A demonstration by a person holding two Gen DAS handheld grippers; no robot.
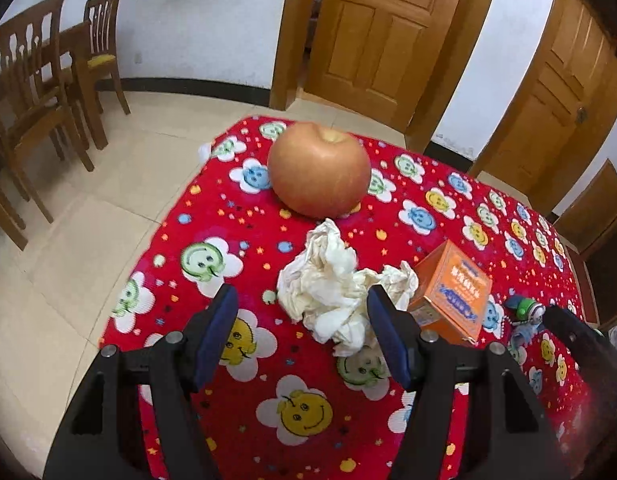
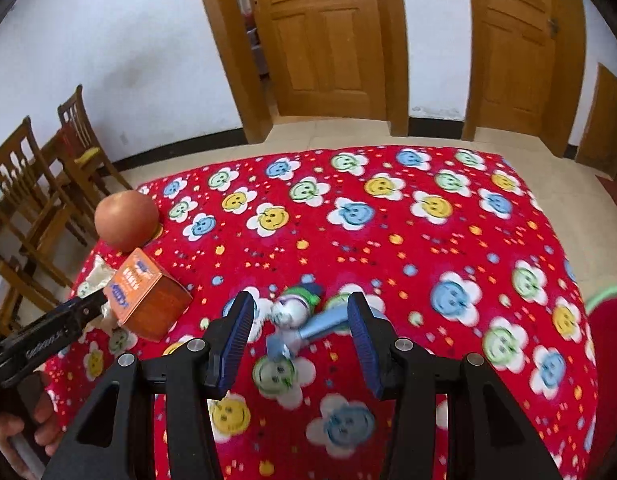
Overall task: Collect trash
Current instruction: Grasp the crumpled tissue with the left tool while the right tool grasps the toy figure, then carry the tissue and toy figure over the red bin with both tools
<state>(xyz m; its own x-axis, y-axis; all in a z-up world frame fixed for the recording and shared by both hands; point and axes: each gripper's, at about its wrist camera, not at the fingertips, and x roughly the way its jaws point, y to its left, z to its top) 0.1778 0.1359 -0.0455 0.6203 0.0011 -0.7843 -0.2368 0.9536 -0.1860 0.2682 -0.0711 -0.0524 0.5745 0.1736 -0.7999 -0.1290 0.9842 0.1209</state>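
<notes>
A crumpled white tissue [image 1: 332, 288] lies on the red flower-patterned tablecloth [image 1: 268, 240], in front of an apple [image 1: 318, 168]. My left gripper [image 1: 301, 292] hangs open just above the cloth, and the tissue's near edge reaches between its blue pads without touching them. An orange box [image 1: 452, 292] stands right of the tissue. In the right wrist view, my right gripper [image 2: 300, 298] is open over a small toy figure [image 2: 304, 320], which lies on the cloth between the fingers. The tissue [image 2: 96, 276] is mostly hidden there behind the orange box [image 2: 148, 300].
The apple [image 2: 126, 220] sits near the table's far left corner. The left gripper [image 2: 48, 336] and a hand [image 2: 12, 432] show at the left edge. Wooden chairs [image 1: 40, 112] stand on the tiled floor to the left. A red object with a green rim [image 2: 612, 340] is at the right.
</notes>
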